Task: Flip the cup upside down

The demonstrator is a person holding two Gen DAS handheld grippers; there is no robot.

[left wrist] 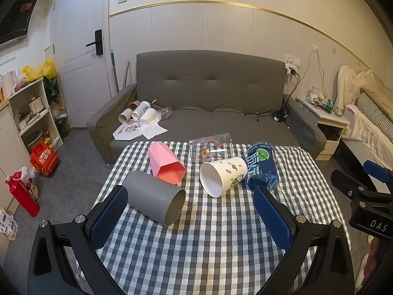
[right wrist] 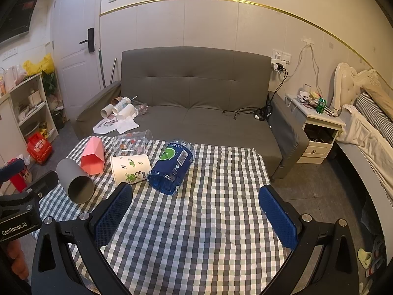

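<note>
Your left gripper (left wrist: 190,213) hangs over the checked tablecloth (left wrist: 221,245) with fingers spread wide, nothing between them, and your right gripper (right wrist: 196,215) is the same, apart and empty. Ahead, five cups lie on their sides: the grey cup (left wrist: 156,200) nearest your left fingers, the pink cup (left wrist: 165,163) touching it, the clear printed cup (left wrist: 211,147) behind, the white leaf-print cup (left wrist: 222,175) against the blue cup (left wrist: 262,166).

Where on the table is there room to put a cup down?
The checked cloth is bare in front, between the tongs and the cups, and along its right side. The back left is crowded: grey cup, pink cup, white cup, blue cup.
</note>
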